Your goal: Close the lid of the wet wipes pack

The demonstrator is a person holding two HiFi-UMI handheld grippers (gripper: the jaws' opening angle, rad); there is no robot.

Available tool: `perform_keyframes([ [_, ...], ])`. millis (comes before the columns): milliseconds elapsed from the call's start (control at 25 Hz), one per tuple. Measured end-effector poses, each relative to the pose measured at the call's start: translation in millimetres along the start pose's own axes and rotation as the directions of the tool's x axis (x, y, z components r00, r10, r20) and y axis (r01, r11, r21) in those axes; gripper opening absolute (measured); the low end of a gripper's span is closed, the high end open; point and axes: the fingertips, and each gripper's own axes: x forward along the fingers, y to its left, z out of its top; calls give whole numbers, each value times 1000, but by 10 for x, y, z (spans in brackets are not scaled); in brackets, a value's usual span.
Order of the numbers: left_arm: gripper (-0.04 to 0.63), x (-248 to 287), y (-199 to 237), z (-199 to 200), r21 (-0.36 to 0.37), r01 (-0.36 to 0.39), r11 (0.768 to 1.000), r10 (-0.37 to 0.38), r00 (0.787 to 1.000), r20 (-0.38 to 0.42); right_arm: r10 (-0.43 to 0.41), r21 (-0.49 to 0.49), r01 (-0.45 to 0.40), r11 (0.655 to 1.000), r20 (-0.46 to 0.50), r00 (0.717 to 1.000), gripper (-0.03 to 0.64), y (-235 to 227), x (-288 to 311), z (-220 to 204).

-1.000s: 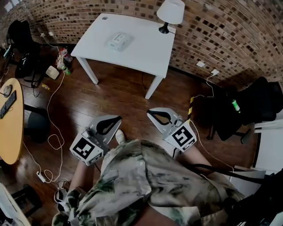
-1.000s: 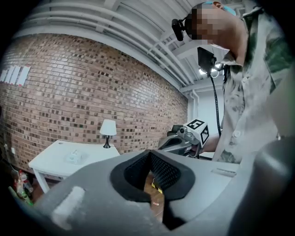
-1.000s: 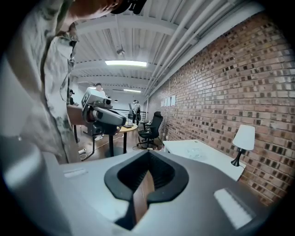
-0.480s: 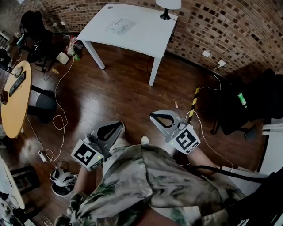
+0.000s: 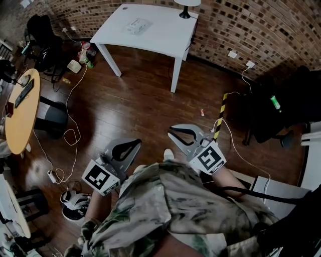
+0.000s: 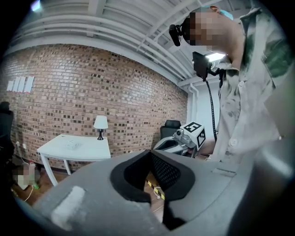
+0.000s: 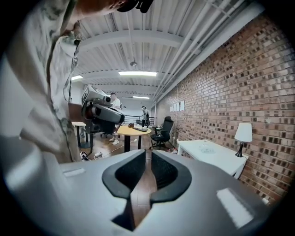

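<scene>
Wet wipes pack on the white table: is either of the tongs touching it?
Apart. The head view shows the wet wipes pack on the white table, with open floor between it and the left tongs and right tongs.

White table (image 5: 155, 35) by brick wall (image 5: 251, 25), lamp (image 5: 185, 12), round wooden table (image 5: 20, 120)

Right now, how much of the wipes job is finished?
Nothing looks done yet. The small pale wet wipes pack lies on the white rectangular table far across the wooden floor, too small to tell how its lid stands. In hand: nothing; the left tool and right tool are both shut and empty, close to the person's body. Left to do: get to the table and press the lid closed.
</scene>
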Motion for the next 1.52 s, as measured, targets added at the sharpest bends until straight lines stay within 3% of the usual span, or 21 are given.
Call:
perform_keyframes([
  [560,2,-1613,-513,-389,-12,17,1000,-16,999,36,-21,-27,21,999,36,999,3,1554,317,518],
  [840,2,-2124,-729,-517,1,75,997,-75,996,51,-67,-19,67,998,26,997,3,2202,323,585],
  [1160,2,-2382,-904,-637,9,134,991,-135,989,59,-103,7,103,995,9,995,3,2617,301,582],
  [1520,2,-2359,-1148,-620,25,171,985,-173,982,73,-90,-37,90,995,6,996,3,2828,136,629],
])
